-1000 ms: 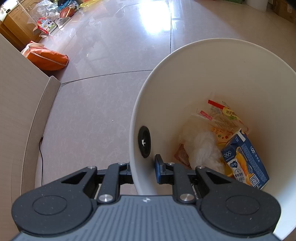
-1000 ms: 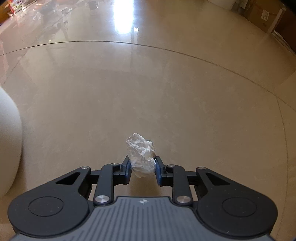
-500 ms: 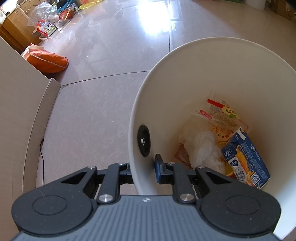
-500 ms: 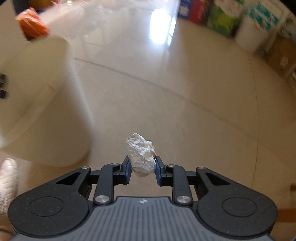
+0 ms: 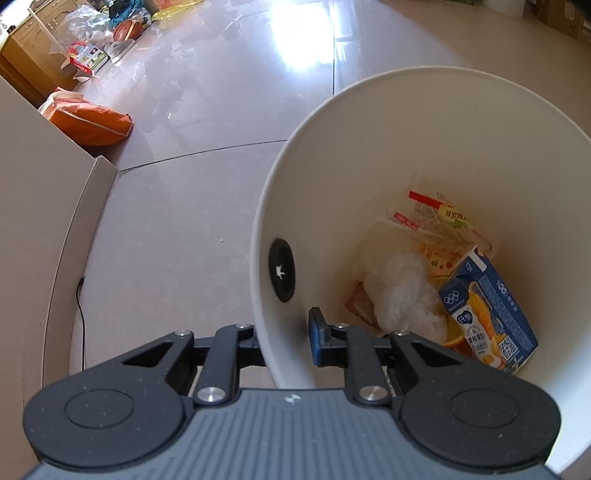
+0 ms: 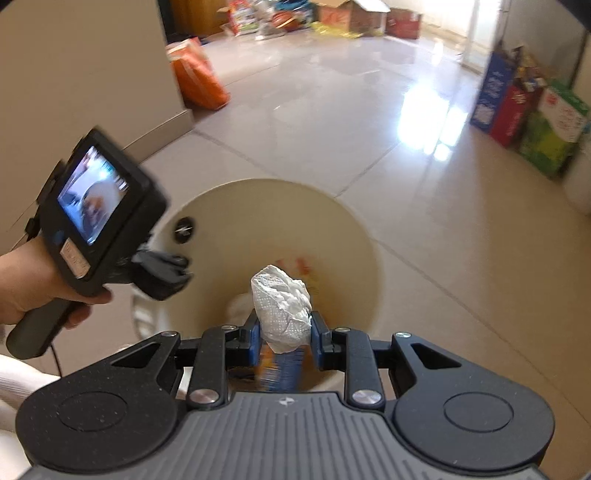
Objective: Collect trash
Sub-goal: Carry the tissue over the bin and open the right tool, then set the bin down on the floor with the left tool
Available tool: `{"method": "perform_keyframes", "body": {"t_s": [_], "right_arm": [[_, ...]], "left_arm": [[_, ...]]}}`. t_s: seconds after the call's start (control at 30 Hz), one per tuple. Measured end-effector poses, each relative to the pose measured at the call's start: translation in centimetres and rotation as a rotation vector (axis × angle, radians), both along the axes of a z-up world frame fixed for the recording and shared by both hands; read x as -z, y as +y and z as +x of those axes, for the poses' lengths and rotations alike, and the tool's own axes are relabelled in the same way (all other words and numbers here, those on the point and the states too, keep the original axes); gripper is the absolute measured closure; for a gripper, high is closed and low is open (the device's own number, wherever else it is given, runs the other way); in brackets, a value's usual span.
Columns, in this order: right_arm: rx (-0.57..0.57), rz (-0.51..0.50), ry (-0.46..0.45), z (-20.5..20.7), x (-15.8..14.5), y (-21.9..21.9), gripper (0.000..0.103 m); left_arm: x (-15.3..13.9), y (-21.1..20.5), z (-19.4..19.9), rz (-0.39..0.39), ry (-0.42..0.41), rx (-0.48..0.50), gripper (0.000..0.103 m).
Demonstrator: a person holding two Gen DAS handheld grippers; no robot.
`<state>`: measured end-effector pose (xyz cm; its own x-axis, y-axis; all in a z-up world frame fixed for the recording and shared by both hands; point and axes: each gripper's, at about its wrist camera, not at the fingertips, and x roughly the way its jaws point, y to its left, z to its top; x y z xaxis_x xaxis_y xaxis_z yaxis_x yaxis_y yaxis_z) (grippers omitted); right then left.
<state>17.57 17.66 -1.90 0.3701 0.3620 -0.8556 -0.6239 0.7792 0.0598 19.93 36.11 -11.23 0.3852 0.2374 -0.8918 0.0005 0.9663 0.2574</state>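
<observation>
My left gripper [image 5: 286,341] is shut on the near rim of a white trash bin [image 5: 461,122], one finger outside the wall and one inside. Inside the bin lie a blue juice carton [image 5: 487,314], a clear wrapper [image 5: 439,218] and crumpled white plastic [image 5: 402,291]. My right gripper [image 6: 284,334] is shut on a crumpled white tissue [image 6: 282,306] and hangs above the open mouth of the bin [image 6: 236,206]. In the right wrist view the left gripper [image 6: 173,267], held by a hand [image 6: 26,284], grips the bin's left rim.
A beige wall and baseboard [image 5: 40,192] run along the left, with a thin black cable [image 5: 82,317] beside it. An orange bag [image 5: 92,123] lies on the tile floor further off. Coloured cartons [image 6: 528,114] stand at the right; boxes and clutter [image 6: 351,14] line the far wall.
My right gripper has risen from near the floor and swung over the bin with the tissue still in it. The left gripper and the bin have stayed put.
</observation>
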Motion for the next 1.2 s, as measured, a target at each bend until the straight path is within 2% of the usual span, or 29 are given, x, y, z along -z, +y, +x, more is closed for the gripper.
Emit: {"method": "perform_keyframes", "body": {"t_s": [0.1, 0.2, 0.23, 0.27, 0.33, 0.57, 0.67, 0.7, 0.77, 0.83, 0.93, 1.03, 1.2], "right_arm": [[-0.014, 0.001, 0.032, 0.2, 1.0, 1.3, 0.072], [-0.015, 0.007, 0.059, 0.4, 1.6, 1.4, 0.067], [-0.008, 0.011, 0.061, 0.5, 1.6, 1.4, 0.062], [-0.002, 0.018, 0.063, 0.6, 1.6, 1.3, 0.049], [0.018, 0.034, 0.063, 0.8, 1.3, 1.1, 0.037], [0.041, 0.055, 0.048, 0.2, 1.0, 0.7, 0.018], [0.063, 0.054, 0.064, 0.1, 1.2, 0.4, 0.014], [0.072, 0.052, 0.065, 0.1, 1.3, 0.2, 0.013], [0.092, 0.044, 0.074, 0.0, 1.7, 0.1, 0.008], [0.126, 0.038, 0.083, 0.0, 1.9, -0.1, 0.004], [0.190, 0.040, 0.102, -0.2, 2.2, -0.8, 0.000], [0.287, 0.006, 0.116, -0.2, 2.7, -1.6, 0.000], [0.426, -0.049, 0.152, -0.6, 3.7, -2.9, 0.000]], "left_arm": [[-0.1, 0.3, 0.0, -0.014, -0.003, -0.007, 0.085], [-0.1, 0.2, 0.0, -0.013, -0.003, -0.003, 0.085], [-0.2, 0.3, 0.0, -0.013, -0.004, -0.005, 0.085], [-0.2, 0.2, 0.0, -0.013, -0.005, -0.004, 0.085], [-0.2, 0.3, 0.0, -0.016, -0.005, -0.007, 0.085], [-0.3, 0.2, -0.1, -0.006, -0.008, -0.004, 0.085], [-0.4, 0.2, -0.2, -0.006, -0.009, -0.003, 0.079], [-0.5, 0.2, -0.2, -0.014, -0.007, 0.001, 0.077], [-0.8, 0.2, -0.3, -0.031, -0.011, 0.004, 0.065], [-1.3, 0.0, -0.6, -0.026, -0.029, 0.006, 0.039], [-2.3, -0.3, -1.0, -0.011, -0.073, 0.017, 0.020], [-3.5, -0.6, -1.6, 0.000, -0.098, 0.035, 0.016], [-5.4, -0.6, -2.7, -0.020, -0.090, 0.019, 0.015]]}}
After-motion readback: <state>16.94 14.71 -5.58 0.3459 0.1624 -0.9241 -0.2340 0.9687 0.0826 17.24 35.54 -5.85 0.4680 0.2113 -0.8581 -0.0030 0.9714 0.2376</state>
